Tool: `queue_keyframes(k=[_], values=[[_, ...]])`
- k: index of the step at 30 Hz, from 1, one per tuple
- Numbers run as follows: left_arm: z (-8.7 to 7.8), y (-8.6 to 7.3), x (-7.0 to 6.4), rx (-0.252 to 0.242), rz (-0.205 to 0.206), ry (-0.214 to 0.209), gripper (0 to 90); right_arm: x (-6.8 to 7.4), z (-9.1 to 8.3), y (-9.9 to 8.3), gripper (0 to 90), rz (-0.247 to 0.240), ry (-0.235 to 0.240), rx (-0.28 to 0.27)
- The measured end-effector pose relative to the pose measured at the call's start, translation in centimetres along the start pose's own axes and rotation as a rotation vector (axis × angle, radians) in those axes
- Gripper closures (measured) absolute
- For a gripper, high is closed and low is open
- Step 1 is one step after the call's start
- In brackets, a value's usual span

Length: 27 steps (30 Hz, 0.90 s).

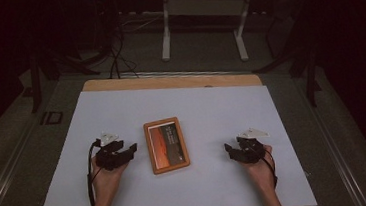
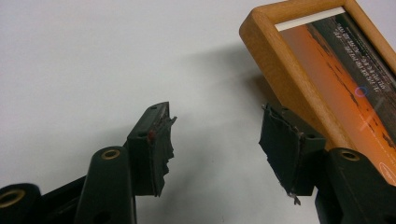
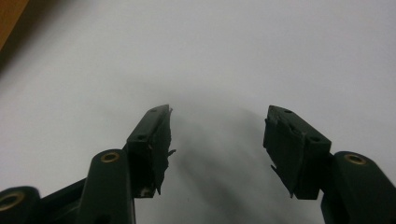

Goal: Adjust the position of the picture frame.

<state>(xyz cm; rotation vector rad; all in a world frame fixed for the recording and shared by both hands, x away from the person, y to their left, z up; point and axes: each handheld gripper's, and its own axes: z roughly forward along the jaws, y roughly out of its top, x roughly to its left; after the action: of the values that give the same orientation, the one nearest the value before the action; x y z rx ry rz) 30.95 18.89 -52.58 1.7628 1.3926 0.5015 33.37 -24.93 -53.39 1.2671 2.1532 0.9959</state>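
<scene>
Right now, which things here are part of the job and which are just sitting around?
Part of the job:
- wooden picture frame, flat on the white sheet, nearest the grippers
- left gripper, jaws open, beside the frame
- right gripper, jaws open, over bare sheet

Just there:
- white sheet covering the table
- table's wooden edge
- white stand on the floor behind
- cables on the floor

smooth wooden frame (image 2: pixel 275 60) around a glossy orange print, lying on a matt white sheet (image 1: pixel 122 118).

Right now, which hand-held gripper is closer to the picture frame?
The left hand-held gripper: its jaw nearly touches the wooden picture frame; the right hand-held gripper sits farther off.
</scene>
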Motion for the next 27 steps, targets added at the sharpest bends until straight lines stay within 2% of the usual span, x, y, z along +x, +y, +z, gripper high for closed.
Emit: queue_keyframes(k=[14,23,27], values=[[-0.3,0.1,-0.2,-0.009,0.001,-0.028,43.7,0.4,-0.1,0.3,40.8,-0.003,0.024,-0.01],[-0.6,0.3,-0.6,-0.005,-0.006,-0.089,43.8,1.3,-0.2,1.2,42.5,-0.011,0.069,-0.027],[-0.9,0.7,-1.1,-0.022,-0.011,-0.129,42.7,2.2,-0.2,2.0,46.2,-0.028,0.121,-0.041]])
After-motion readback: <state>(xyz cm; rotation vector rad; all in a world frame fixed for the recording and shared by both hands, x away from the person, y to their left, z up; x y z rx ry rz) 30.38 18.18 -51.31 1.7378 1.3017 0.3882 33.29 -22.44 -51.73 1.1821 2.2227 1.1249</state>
